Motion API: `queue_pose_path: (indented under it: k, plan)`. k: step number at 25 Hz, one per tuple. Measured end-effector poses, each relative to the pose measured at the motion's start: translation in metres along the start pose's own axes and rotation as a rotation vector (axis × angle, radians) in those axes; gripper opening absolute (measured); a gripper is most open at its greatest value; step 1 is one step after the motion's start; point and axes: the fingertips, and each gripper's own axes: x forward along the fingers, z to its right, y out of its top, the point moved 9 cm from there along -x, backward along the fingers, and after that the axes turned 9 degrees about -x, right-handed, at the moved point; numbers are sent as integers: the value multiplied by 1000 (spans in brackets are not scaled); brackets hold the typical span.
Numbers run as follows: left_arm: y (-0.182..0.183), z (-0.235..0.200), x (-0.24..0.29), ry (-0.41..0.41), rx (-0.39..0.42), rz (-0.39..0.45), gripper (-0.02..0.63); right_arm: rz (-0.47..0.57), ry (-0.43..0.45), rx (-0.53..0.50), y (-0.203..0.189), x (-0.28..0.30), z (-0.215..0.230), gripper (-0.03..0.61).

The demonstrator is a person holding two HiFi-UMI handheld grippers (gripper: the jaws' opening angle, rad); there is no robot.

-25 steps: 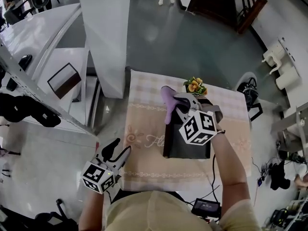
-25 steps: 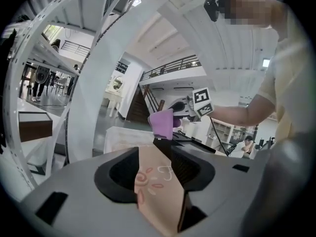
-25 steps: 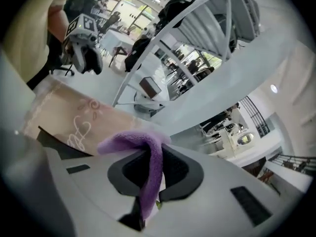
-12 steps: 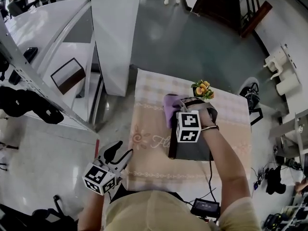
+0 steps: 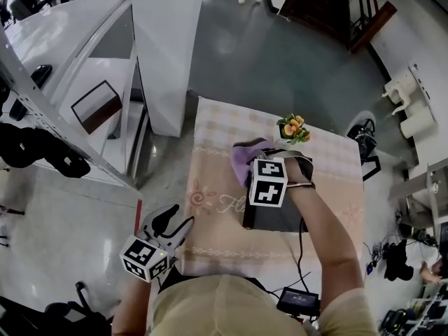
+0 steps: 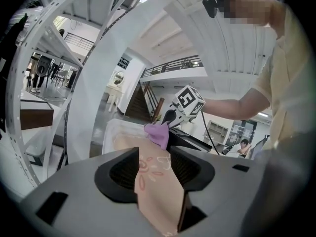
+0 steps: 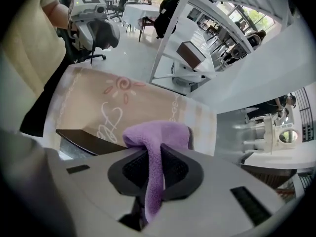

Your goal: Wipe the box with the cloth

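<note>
now cloth [image 7: 163,132] in right hand-held gripper [image 7: 156,173]

Cursive lettering [image 5: 225,203] is printed on the tablecloth [image 5: 210,247]; in the head view only an opening "Fl" can be read, the remainder being covered by the box [image 5: 280,218]. Square markers [image 5: 268,182] are borne on the left gripper [image 6: 154,174] and right gripper [image 7: 154,172]; no characters can be read in them.
</note>
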Motion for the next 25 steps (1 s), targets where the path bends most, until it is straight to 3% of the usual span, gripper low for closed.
queue_pose_path:
  k: [10, 25]
  plan:
    - [-6, 8, 2, -16, 5, -7, 196, 12, 196, 47, 24, -13, -38, 55]
    - [-19, 18, -4, -29, 2, -17, 196, 50, 268, 89, 49, -43, -110, 55]
